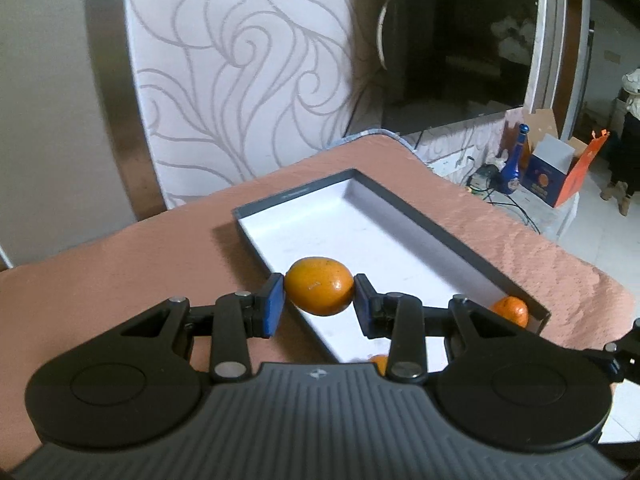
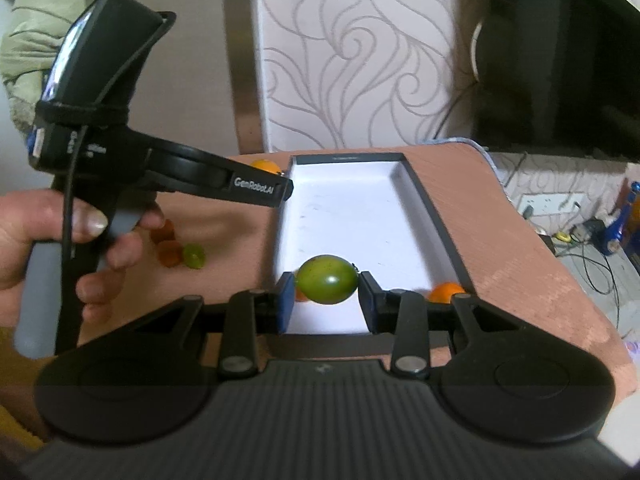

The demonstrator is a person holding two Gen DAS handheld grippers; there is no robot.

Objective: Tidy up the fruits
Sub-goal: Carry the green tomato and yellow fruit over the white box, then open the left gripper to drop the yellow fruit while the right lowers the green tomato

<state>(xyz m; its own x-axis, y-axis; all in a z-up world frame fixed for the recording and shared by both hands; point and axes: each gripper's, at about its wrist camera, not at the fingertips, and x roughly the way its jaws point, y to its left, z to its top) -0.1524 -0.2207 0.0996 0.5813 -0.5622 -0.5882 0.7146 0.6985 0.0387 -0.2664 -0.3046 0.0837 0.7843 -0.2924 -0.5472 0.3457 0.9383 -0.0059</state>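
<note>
- Left wrist view: my left tongs are clamped on one orange fruit, held over the near end of the shallow white-floored box on the pink-covered desk. Two more orange ones sit in the box, one at its near right corner and one half hidden behind the tongs.
- Right wrist view: right tongs grip one green fruit above the box. I count one small green fruit loose on the desk.
</note>
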